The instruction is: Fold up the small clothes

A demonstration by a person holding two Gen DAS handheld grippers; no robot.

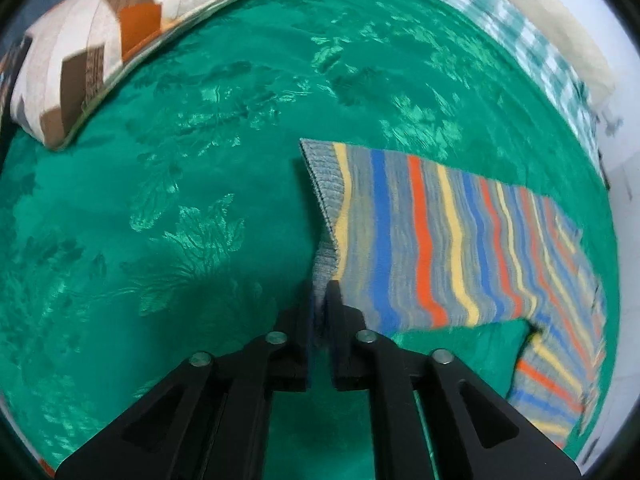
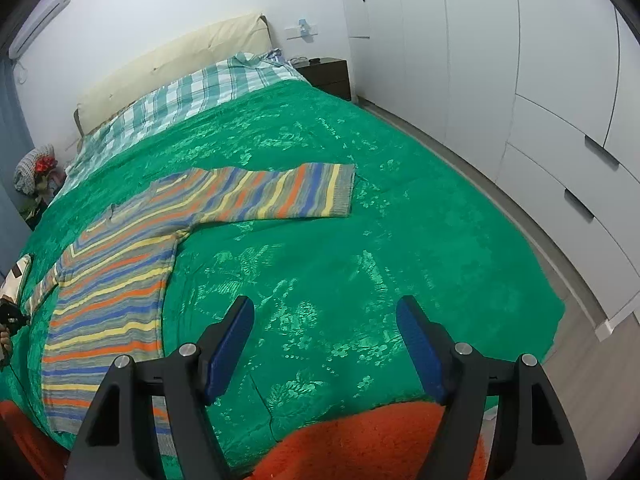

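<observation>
A small striped sweater [image 2: 120, 276] in grey, blue, orange and yellow lies flat on the green bedspread [image 2: 320, 248], one sleeve [image 2: 280, 192] stretched out to the right. In the left wrist view my left gripper [image 1: 322, 292] is shut on the grey ribbed cuff [image 1: 326, 260] of the other sleeve [image 1: 432, 240] and holds it just above the bedspread [image 1: 160, 220]. My right gripper [image 2: 324, 308] is open and empty, above the bedspread to the right of the sweater's body.
A patterned cushion [image 1: 100, 48] lies at the far left of the bed. A checked sheet [image 2: 192, 96] and cream headboard [image 2: 180, 64] are at the head. An orange rug [image 2: 360, 436] lies at the bed's foot. White wardrobes [image 2: 520, 80] and a dark nightstand [image 2: 328, 74] stand beyond.
</observation>
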